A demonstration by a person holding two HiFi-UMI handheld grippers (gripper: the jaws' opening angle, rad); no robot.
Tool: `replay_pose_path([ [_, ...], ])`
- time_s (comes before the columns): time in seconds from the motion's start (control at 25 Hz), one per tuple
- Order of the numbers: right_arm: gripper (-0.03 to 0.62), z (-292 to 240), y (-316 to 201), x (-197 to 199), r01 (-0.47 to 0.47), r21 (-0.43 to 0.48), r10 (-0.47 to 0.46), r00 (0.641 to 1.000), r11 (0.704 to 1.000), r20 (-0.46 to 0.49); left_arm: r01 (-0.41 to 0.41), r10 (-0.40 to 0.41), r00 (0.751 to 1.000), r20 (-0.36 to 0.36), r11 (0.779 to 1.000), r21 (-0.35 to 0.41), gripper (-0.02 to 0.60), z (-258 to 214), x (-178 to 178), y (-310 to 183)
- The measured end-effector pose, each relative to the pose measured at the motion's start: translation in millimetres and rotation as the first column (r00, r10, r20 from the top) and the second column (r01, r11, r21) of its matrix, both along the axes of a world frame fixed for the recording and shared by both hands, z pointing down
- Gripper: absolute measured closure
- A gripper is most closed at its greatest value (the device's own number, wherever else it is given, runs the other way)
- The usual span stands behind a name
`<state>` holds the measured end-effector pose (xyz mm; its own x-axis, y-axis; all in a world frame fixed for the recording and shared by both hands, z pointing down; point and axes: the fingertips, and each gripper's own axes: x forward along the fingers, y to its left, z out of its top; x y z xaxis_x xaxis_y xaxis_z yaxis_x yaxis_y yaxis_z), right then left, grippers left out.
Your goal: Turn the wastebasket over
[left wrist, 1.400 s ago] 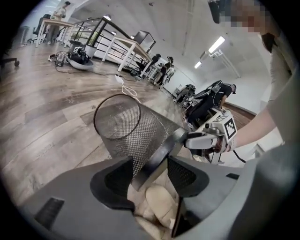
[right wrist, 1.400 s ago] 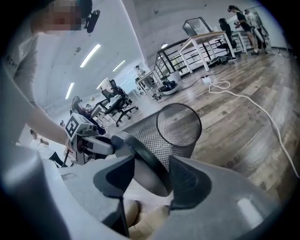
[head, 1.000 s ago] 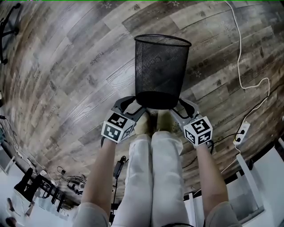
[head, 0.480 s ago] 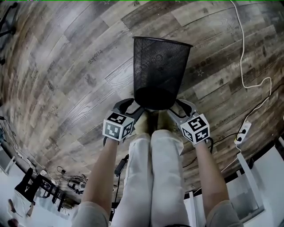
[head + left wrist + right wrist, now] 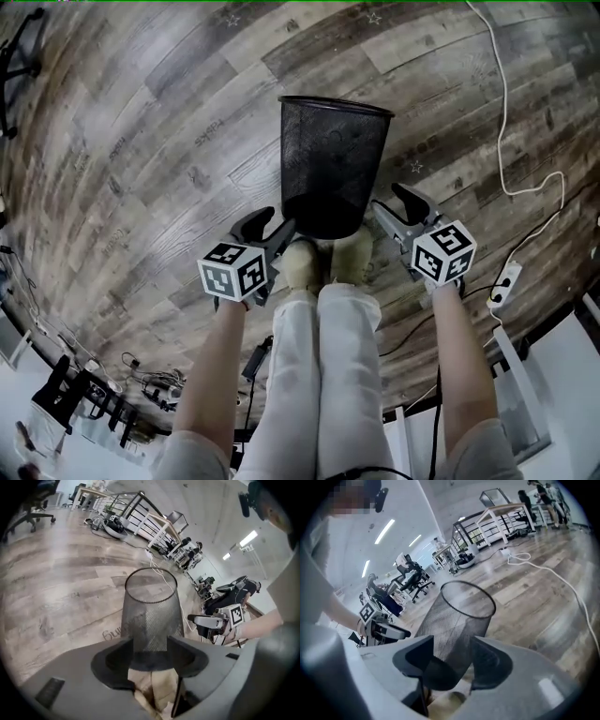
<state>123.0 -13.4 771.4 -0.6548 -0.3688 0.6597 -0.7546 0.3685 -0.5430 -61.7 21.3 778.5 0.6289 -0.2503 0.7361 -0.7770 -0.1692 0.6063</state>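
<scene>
Jaws on both of the two grippers stand released, clasping nothing. Left gripper sits at 8 o'clock of the base of the single black mesh wastebasket, just beside its wall. That wastebasket stands upright, mouth up, on the wooden floor, at 12 o'clock from two shoes. Right gripper sits at 4 o'clock, slightly apart. One white cable lies far right.

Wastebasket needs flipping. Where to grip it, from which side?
Probably the top rim: the wastebasket stands upright, mouth open, so one jaw can slip inside the thin mesh wall; the body looks too wide to span. Bring the left gripper from its left, the right gripper from its right; both are open beside the base.
</scene>
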Motion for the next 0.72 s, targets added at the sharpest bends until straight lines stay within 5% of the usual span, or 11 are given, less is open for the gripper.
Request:
replay_pose_path([
  [0.24,0.365,-24.6,-115.1,11.9,-0.015,0.122,0.014,1.0,0.992,0.01,0.115,-0.115,0.993,-0.001,0.993,-0.005,0.365,-8.6,28.8,-66.9],
  [0.44,0.342,-21.7,-151.1,-20.6,0.242,0.106,-0.241,0.97,0.965,-0.019,0.093,-0.092,0.995,0.029,0.996,-0.017,0.365,-3.9,55.3,-79.1],
  [0.6,0.342,-12.7,-143.5,-45.2,0.502,0.02,-0.501,0.864,0.865,-0.041,0.1,-0.1,0.995,-0.013,0.995,-0.02,0.365,-6.8,63.2,-74.6],
  [0.72,0.346,-6.7,-139.1,-53.7,0.607,-0.074,-0.609,0.793,0.791,-0.007,0.092,-0.092,0.996,-0.016,0.996,-0.009,0.365,-5.8,59.9,-72.8],
])
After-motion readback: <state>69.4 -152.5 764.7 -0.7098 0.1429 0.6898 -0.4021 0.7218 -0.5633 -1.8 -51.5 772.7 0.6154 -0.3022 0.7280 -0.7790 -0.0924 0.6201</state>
